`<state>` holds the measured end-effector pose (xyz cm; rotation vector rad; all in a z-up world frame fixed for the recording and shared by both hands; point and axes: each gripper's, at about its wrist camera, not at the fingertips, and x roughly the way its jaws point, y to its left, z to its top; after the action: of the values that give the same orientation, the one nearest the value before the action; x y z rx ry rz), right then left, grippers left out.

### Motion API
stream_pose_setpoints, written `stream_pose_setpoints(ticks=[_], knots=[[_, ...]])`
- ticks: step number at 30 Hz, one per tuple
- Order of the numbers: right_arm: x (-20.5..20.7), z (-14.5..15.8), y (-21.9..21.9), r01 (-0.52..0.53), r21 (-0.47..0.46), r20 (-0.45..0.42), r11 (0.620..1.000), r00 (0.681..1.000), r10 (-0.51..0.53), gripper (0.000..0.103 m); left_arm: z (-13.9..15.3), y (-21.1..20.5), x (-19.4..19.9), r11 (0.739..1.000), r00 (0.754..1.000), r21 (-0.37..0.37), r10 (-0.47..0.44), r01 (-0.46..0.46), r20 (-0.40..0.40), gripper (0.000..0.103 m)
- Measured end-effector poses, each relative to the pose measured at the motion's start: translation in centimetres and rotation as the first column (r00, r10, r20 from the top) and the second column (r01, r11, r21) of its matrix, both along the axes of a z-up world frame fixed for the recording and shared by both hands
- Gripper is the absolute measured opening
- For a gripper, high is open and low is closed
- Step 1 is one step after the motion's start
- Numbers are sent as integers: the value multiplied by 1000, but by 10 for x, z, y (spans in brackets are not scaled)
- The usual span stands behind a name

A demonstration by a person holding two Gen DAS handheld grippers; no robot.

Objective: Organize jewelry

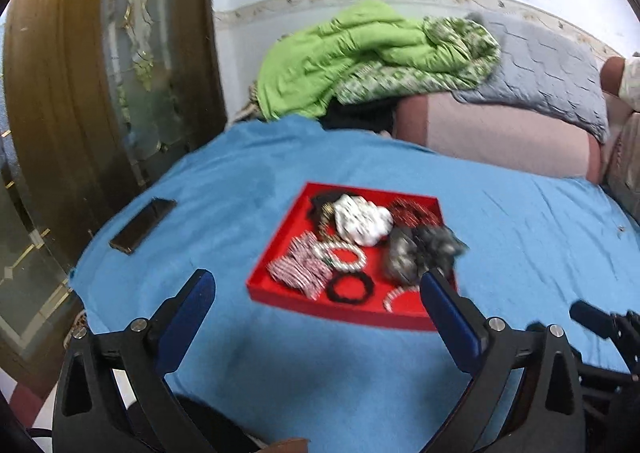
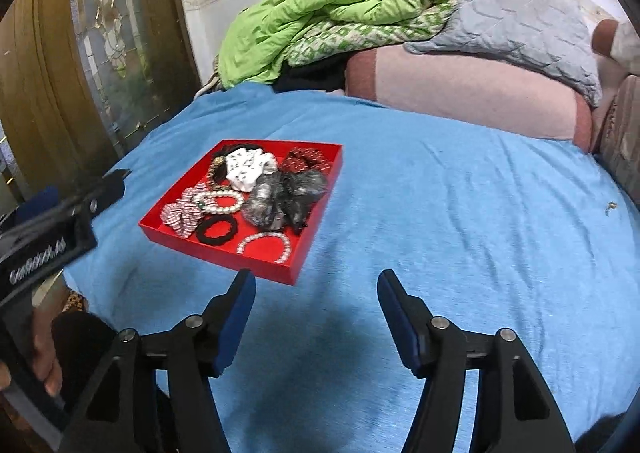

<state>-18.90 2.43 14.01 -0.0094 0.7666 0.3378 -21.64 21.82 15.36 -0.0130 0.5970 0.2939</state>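
Observation:
A red tray (image 1: 276,245) (image 2: 316,209) lies on the blue bedsheet (image 1: 520,237) (image 2: 440,193). It holds a white scrunchie (image 1: 362,221) (image 2: 248,167), a grey-black scrunchie (image 1: 420,249) (image 2: 288,193), a pearl bracelet (image 1: 346,255) (image 2: 220,202), a black hair tie (image 1: 350,288) (image 2: 217,233), a red-white bangle stack (image 1: 300,269) (image 2: 180,215) and a second pearl bracelet (image 2: 266,247). My left gripper (image 1: 318,285) is open and empty over the tray's near edge. My right gripper (image 2: 316,285) is open and empty, just in front of the tray's near right corner.
A dark phone (image 1: 142,225) lies on the sheet left of the tray. A green blanket (image 1: 360,53) (image 2: 320,17), a grey quilt (image 1: 552,69) and a pink pillow (image 2: 464,89) pile at the bed's far side. A wooden glass door (image 1: 100,93) stands at left.

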Motion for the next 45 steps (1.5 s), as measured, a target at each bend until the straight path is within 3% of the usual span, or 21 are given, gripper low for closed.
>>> stream_pose_setpoints(ticks=[9, 21, 45], knots=[[-10, 7, -11, 55, -25, 38, 998, 998, -54, 75, -10, -12, -9, 999, 997, -17, -30, 29, -66, 102], [-20, 9, -2, 46, -69, 66, 997, 997, -41, 79, -17, -19, -18, 997, 990, -34, -68, 64, -121, 102], [-12, 0, -10, 85, -80, 30, 993, 996, -83, 81, -32, -17, -12, 998, 983, -36, -66, 60, -173, 102]])
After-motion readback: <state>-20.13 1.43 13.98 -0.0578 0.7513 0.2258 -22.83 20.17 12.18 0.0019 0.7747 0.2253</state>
